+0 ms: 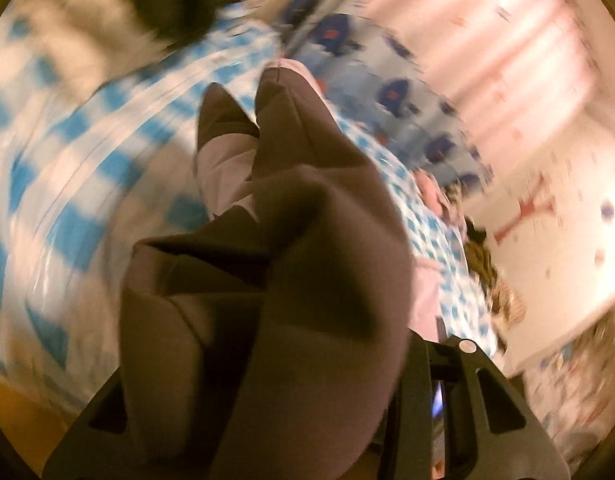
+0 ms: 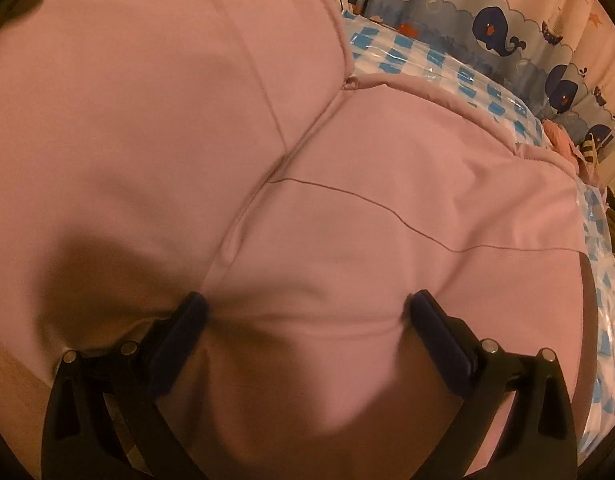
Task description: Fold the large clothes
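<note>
While the left tongs [image 1: 243, 128] pinch a raised fold, the pink garment [image 2: 267, 140] lies flat under the spread right tongs [image 2: 307, 312].

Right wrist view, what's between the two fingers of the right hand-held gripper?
Pink garment: a bunched fold of it fills the gap between the spread fingers of the right hand-held gripper, seen in the right wrist view.
</note>
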`<state>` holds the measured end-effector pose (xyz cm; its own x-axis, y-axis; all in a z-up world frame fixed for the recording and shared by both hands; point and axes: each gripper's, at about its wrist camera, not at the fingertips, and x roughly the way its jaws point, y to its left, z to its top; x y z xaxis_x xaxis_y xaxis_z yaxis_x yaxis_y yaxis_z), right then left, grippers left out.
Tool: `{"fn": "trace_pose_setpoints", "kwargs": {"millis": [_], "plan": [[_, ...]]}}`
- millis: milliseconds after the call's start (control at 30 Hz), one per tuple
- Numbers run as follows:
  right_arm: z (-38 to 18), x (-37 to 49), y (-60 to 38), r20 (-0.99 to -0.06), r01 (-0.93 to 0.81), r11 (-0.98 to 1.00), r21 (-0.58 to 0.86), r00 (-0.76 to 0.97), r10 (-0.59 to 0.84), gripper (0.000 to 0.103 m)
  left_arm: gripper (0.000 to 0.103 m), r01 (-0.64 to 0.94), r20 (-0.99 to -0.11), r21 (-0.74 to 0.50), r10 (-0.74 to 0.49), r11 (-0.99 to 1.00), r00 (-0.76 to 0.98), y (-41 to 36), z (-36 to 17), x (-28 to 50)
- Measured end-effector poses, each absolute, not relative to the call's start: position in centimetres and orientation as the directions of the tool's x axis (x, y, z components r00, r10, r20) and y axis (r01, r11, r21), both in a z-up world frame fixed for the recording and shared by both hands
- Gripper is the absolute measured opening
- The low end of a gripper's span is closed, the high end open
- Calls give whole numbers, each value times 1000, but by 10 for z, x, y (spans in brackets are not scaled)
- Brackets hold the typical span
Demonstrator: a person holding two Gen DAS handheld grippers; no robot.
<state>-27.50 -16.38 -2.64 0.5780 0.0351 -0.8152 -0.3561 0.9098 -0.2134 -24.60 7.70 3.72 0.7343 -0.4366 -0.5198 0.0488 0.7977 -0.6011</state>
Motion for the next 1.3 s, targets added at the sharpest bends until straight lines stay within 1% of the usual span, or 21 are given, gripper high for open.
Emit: {"fn": "trace_pose_setpoints", "kwargs": {"millis": [100,233,400,467,500,533,567,767,900,1000,1133,1167,1233,1300], "plan": [[-24,-273,-170,-818,-357,918,-174,571,67,98,33,143,-531,-508,-440,849,724,41,61,-247],[-15,-277,-183,-827,-382,914,-137,552,107,98,33,219,-546,-431,-446,875,709,2,79,-238],[5,-308,-218,-792,-412,911,-19,563,238,97,33,273,-575,-348,-434,897,693,-36,87,-225],[14,-321,-243,-754,-422,898,128,547,365,97,33,295,-586,-312,-427,903,688,-54,89,-223],[19,-326,-264,-714,-414,874,252,531,457,97,33,307,-590,-297,-426,904,686,-59,88,-220],[22,-332,-287,-668,-385,851,357,531,521,97,33,317,-593,-284,-426,905,684,-64,87,-226],[24,-335,-307,-637,-356,836,418,541,549,97,33,331,-596,-264,-423,906,682,-75,88,-229],[22,-340,-413,-498,-204,720,663,598,628,97,33,433,-611,-161,-434,887,662,-152,87,-240],[15,-343,-472,-395,-120,603,789,652,647,97,33,525,-641,-37,-423,850,640,-223,70,-256],[24,-344,-509,-355,-82,575,814,713,605,97,33,592,-685,86,-384,801,619,-283,39,-264],[68,-326,-531,-354,-111,644,757,759,546,97,39,629,-694,221,-333,746,638,-338,10,-277],[78,-319,-529,-370,-118,670,733,757,539,97,40,633,-694,242,-324,736,643,-348,6,-280],[104,-295,-515,-447,-138,763,631,739,504,97,42,636,-693,283,-305,718,653,-361,0,-283],[123,-256,-490,-569,-156,861,483,692,444,97,43,633,-685,324,-288,703,670,-369,-4,-286]]}}
